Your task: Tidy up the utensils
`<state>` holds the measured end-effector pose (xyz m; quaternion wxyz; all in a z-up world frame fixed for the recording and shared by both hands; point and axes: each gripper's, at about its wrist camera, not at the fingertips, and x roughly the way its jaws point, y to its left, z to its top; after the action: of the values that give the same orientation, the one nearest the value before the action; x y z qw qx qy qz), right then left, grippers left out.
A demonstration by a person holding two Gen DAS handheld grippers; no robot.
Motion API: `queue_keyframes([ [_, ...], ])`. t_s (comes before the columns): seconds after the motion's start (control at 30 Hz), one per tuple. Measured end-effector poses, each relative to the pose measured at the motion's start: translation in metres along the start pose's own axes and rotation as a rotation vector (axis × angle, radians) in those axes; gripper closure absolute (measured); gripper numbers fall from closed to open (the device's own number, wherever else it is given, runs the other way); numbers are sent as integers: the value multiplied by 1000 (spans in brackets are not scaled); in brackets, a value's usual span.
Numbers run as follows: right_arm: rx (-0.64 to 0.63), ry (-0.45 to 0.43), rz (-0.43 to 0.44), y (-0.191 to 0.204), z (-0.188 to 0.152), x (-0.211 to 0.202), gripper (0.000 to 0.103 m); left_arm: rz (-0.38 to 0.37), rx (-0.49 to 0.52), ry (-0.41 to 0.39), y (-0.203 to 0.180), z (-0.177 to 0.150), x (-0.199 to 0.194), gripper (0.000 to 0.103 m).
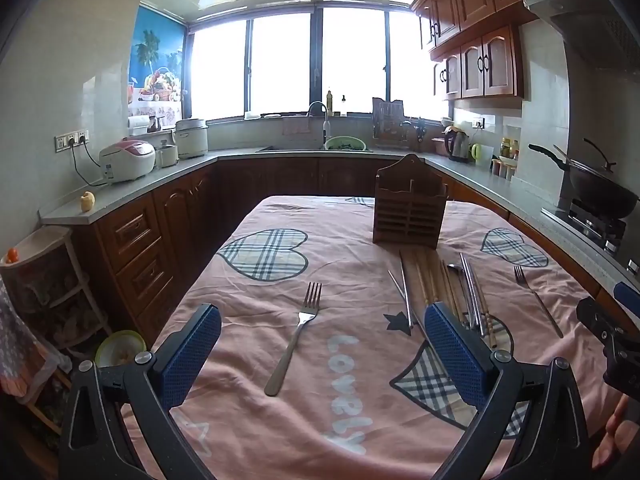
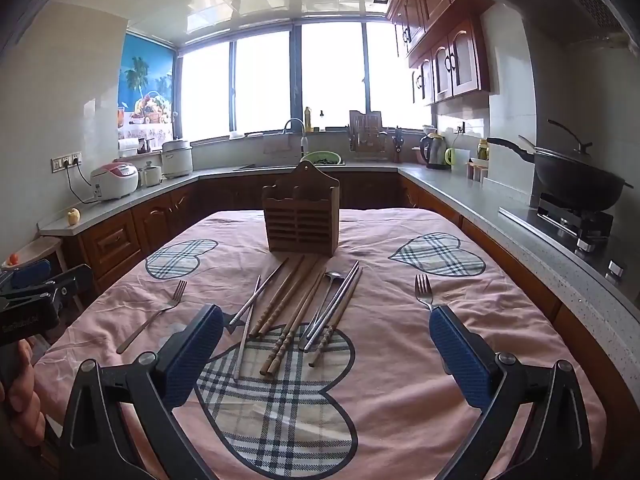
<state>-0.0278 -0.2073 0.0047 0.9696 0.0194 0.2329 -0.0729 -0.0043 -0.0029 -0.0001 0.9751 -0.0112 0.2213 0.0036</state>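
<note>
1. The left gripper (image 1: pixel 322 326) is hovering over the near end of the table with its jaws spread wide and nothing between the pads; its blue fingers (image 1: pixel 192 356) are framing a fork.
2. The right gripper (image 2: pixel 326 328) is hovering beside it, jaws equally wide and empty, its blue fingers (image 2: pixel 460 354) flanking the pile of utensils.
3. The left fork (image 1: pixel 294 338) is lying flat on the cloth, tines pointing far, handle pointing near, just ahead of the left gripper.
4. The chopsticks (image 2: pixel 288 312), wooden and metal ones mixed, are lying fanned out in a loose pile in the middle of the table, ahead of the right gripper and right of the left fork.
5. A spoon (image 2: pixel 330 294) is lying among them, bowl at the far end.
6. The right fork (image 2: pixel 424 292) is lying right of the pile, tines far, its handle running behind the right gripper's right finger.
7. The wooden holder (image 2: pixel 302 220) is standing upright just beyond the far tips of the chopsticks, its slatted front facing near.
8. The pink cloth (image 2: pixel 400 380), patterned with plaid hearts, is covering the table.
9. A wok (image 2: pixel 576 184) is sitting on the stove at the right, on a counter that is wrapping around the room under the windows.
</note>
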Motion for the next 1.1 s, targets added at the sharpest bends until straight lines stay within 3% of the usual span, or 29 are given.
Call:
queue_keyframes([
  [1.1,1,1,9,1,-1,2,0,5,-2,4,0,-1,3,1],
])
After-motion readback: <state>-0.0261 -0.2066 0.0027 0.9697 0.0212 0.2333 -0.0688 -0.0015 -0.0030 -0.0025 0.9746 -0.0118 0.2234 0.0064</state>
